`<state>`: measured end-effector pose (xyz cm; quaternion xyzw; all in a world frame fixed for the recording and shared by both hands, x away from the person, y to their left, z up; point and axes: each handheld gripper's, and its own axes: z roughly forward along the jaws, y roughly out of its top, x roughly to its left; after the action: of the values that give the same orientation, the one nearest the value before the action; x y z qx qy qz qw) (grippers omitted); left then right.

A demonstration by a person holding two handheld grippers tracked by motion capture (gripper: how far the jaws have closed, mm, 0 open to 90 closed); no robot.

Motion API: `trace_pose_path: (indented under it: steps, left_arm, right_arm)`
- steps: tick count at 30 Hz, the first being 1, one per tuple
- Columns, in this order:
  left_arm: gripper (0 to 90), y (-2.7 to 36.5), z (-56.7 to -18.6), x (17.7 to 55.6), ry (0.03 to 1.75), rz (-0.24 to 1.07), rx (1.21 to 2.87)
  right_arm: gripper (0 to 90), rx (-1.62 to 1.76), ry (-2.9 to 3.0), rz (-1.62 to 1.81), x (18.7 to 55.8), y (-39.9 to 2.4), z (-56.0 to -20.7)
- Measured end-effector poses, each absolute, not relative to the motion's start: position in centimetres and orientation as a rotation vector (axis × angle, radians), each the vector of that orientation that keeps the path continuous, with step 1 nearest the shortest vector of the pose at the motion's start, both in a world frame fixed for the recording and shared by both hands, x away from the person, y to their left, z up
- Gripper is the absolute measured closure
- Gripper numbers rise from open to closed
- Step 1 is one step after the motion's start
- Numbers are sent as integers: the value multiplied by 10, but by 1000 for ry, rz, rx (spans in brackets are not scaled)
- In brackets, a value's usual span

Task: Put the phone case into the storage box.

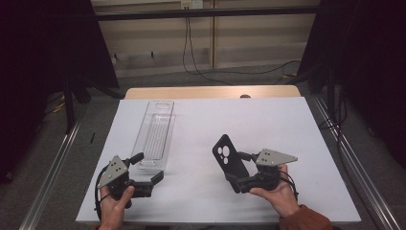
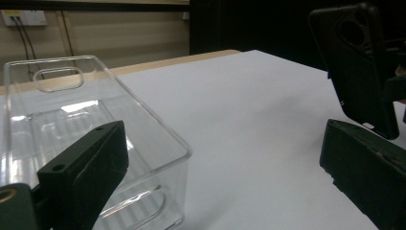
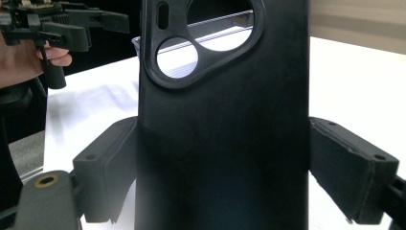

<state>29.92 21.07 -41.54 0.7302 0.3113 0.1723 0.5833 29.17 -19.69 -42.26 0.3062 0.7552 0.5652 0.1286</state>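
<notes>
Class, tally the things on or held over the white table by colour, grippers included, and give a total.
Black: 3, the phone case, the left gripper and the right gripper.
Clear: 1, the plastic tray.
Total: 4.

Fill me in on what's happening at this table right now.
A person works with a hand-held gripper in each hand over a white table. The right gripper is shut on a black rubbery phone case with round camera cut-outs, holding it upright and tilted. The left gripper stands open at the near end of a long clear plastic tray, with one jaw over the tray's end and not gripping it. The tray looks empty.
</notes>
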Motion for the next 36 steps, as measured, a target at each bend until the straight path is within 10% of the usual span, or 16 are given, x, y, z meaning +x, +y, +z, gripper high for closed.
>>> trace_pose_path:
  steps: [36]
  left_arm:
    - [69,140,-384,328,532,233,1745]
  right_arm:
    - [144,844,2239,1667,294,-180,-419]
